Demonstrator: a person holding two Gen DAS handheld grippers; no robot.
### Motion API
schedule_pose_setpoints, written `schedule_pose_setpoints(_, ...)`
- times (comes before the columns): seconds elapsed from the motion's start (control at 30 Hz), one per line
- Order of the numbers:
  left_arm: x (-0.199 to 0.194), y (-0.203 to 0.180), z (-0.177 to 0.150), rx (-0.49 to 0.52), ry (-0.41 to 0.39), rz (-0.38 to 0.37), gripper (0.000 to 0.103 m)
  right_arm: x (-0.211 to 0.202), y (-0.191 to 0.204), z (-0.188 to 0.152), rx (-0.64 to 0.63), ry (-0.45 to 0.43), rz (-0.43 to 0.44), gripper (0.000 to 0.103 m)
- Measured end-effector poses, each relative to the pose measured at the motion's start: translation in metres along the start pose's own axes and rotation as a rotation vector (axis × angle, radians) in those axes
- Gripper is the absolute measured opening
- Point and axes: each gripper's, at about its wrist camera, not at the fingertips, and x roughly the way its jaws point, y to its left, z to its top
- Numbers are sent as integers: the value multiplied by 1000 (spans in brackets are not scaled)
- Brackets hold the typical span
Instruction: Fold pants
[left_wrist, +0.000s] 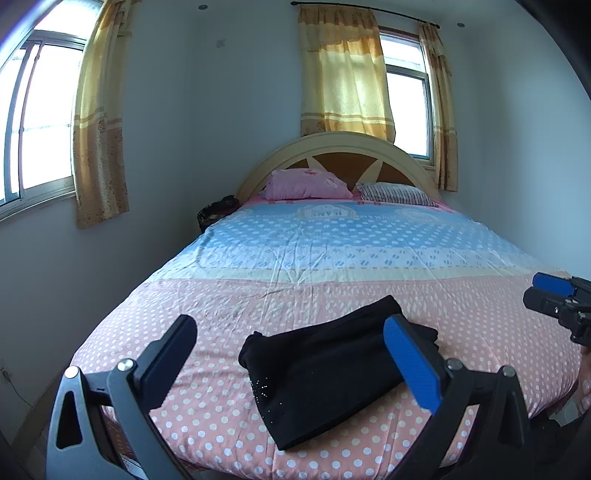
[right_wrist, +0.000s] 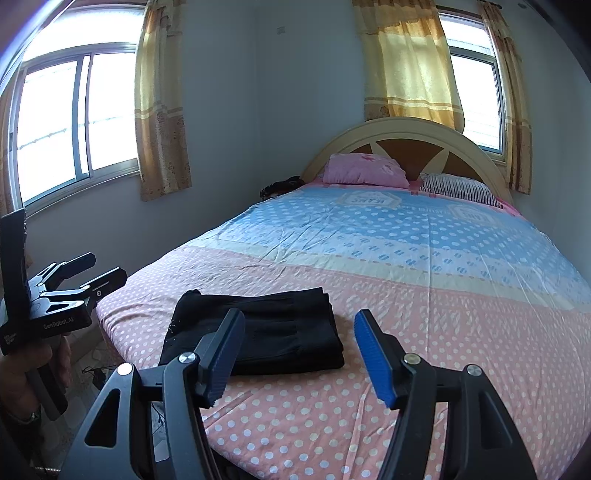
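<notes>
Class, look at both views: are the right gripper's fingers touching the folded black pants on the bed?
Apart. In the right wrist view the right gripper hangs open above the bed, empty, the pants lying flat beyond.

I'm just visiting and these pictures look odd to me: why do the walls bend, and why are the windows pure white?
Left wrist view: a fisheye lens bows the walls and darkens the corners; the window is washed out by daylight. Right wrist view: the same bending, the window blown white too; the black pants show little detail; both views look sharp.
</notes>
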Motion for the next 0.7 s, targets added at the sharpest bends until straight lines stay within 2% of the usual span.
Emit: schedule_pose_setpoints(0.7, 3, -11, -2, 42, 12, 60, 103, -2, -2, -4, -6, -7, 6, 63)
